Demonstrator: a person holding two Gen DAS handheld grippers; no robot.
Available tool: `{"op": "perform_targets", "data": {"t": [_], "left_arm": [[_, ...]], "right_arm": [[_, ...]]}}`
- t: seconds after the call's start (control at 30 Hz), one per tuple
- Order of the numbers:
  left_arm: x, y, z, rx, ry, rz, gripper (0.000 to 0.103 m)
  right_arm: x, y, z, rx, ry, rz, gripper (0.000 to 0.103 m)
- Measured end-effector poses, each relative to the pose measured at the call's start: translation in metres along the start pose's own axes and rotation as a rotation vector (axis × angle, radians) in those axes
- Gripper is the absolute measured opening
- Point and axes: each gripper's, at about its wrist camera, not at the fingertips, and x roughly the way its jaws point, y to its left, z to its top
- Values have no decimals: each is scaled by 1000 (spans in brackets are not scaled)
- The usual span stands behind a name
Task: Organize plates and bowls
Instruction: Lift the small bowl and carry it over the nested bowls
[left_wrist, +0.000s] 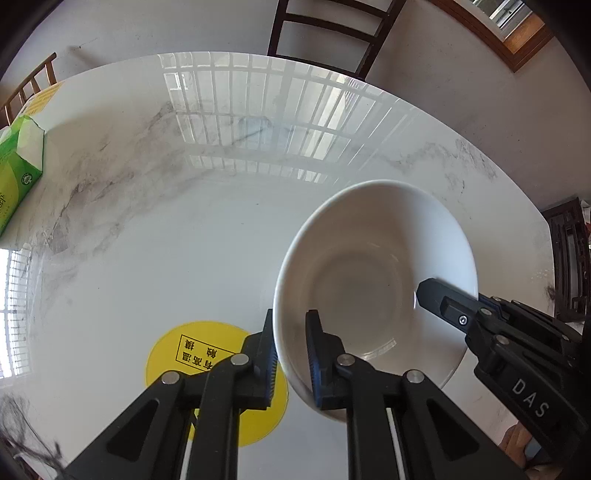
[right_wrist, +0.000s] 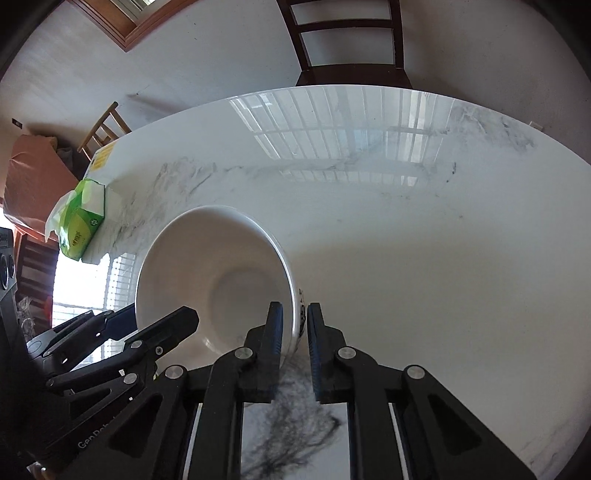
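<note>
Left tongs (left_wrist: 290, 350): clamped on the near rim of the white bowl (left_wrist: 373, 280).
Right tongs (right_wrist: 295, 332): clamped on its opposite rim.
Bowl: tilted, seemingly held above the table (left_wrist: 147, 221).
Risk: thin rim grips could slip (glazed ware), dropping it.
Surface: glossy marble, yellow sticker (left_wrist: 207, 354), tissue box (left_wrist: 18, 173).
Room: dark chair (left_wrist: 325, 33).

The right gripper (left_wrist: 439, 295) carries "DAS" in white. In the right wrist view, the left gripper (right_wrist: 162, 317) reads "GenRob", cut off. Beside the bowl (left_wrist: 373, 280), a yellow sticker (left_wrist: 207, 354) bears Chinese characters.
</note>
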Motion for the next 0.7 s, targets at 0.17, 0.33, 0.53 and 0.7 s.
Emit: {"op": "perform_targets", "data": {"t": [0.17,0.33,0.53,0.7], "left_arm": [[-28,-12,-26,26,-11,6,16],[-67,-27,-66,43,18,-15,17],[-119,-43,-125,60,29,-47,18],[-155,-47,-179,79,37,-63,18]], "right_arm": [[-11,-6,-14,10,9,52,9],[-44,-9,-40,27,33,82,8],[-103,4,-87,-7,36,61,8],[-148,20,-143,-49,24,49,9]]}}
